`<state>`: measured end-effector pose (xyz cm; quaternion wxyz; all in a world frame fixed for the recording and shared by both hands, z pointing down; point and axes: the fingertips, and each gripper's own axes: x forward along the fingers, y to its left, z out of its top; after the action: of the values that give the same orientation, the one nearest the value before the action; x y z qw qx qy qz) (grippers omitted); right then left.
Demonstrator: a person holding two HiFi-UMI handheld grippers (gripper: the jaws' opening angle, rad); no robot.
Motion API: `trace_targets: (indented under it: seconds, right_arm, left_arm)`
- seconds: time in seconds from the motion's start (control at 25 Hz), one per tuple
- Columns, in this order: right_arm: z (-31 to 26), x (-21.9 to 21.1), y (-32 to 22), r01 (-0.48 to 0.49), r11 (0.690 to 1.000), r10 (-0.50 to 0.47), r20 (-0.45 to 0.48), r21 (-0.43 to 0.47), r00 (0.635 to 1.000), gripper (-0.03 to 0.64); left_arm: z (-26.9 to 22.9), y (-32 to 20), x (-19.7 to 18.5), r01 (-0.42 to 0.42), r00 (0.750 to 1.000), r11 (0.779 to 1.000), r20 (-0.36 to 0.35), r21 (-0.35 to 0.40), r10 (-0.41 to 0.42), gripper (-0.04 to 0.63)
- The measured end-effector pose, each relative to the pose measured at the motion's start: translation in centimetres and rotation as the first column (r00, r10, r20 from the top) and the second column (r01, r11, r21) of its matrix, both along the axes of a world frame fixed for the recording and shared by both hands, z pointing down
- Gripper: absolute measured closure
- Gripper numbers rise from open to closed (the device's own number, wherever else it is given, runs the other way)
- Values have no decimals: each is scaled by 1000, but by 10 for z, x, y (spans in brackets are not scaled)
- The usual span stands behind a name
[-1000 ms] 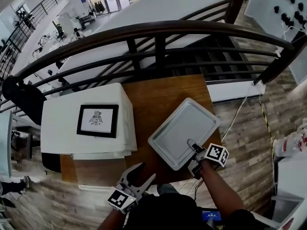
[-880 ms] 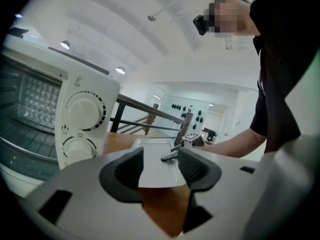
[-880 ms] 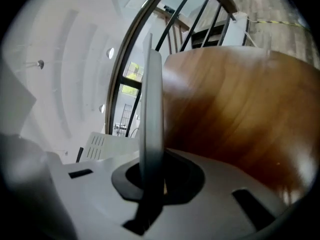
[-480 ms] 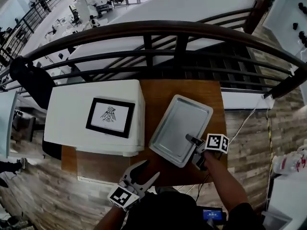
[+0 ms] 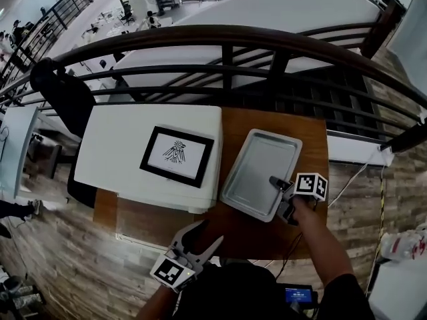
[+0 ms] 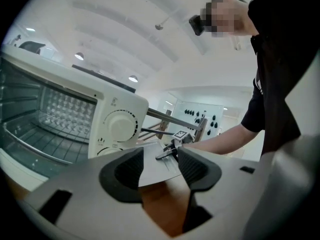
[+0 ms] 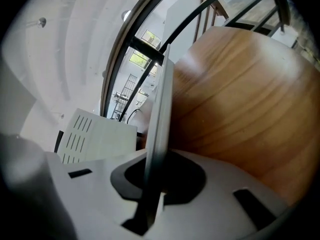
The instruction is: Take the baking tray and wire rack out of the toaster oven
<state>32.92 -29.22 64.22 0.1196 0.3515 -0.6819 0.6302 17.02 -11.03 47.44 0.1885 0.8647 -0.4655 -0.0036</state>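
The grey baking tray [image 5: 257,169] lies on the wooden table [image 5: 308,131] just right of the white toaster oven [image 5: 127,149]. My right gripper [image 5: 275,183] has the tray's near right rim [image 7: 161,104] between its pads; its jaws have just been opening a little, and the pads still touch the rim. My left gripper [image 5: 200,236] hovers open and empty in front of the oven. In the left gripper view the wire rack [image 6: 47,143] sits inside the open oven [image 6: 117,121], and the tray [image 6: 156,168] shows beyond the jaws.
The oven door [image 5: 143,224] hangs open toward me over the table's near edge. A dark metal railing [image 5: 227,45] runs behind the table. Bare wood [image 7: 240,99] lies right of the tray. A cable [image 5: 347,182] trails on the floor at the right.
The tray, in my right gripper, has swung from a slanted pose to sit squarer and closer to the oven's right side. My left gripper has barely shifted.
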Motion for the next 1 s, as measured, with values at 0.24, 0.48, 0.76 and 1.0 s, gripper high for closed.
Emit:
trace_targets:
  seconds: [0.24, 0.48, 0.76, 1.0]
  right_arm:
    - [10, -7, -22, 92, 993, -79, -168, 69, 983, 550]
    - [20, -12, -38, 83, 985, -34, -306, 149, 951, 495]
    - [26, -7, -53, 186, 953, -41, -512, 237, 858, 400]
    - [28, 7, -59, 243, 932, -4, -662, 269, 749, 319]
  left_arm:
    - [0, 4, -17, 71, 997, 997, -21, -8, -71, 374]
    - [0, -2, -32, 126, 992, 992, -11, -3, -126, 374]
    - [3, 2, -35, 122, 992, 993, -21, -9, -122, 374]
    - [1, 4, -42, 125, 992, 992, -11, -17, -126, 374]
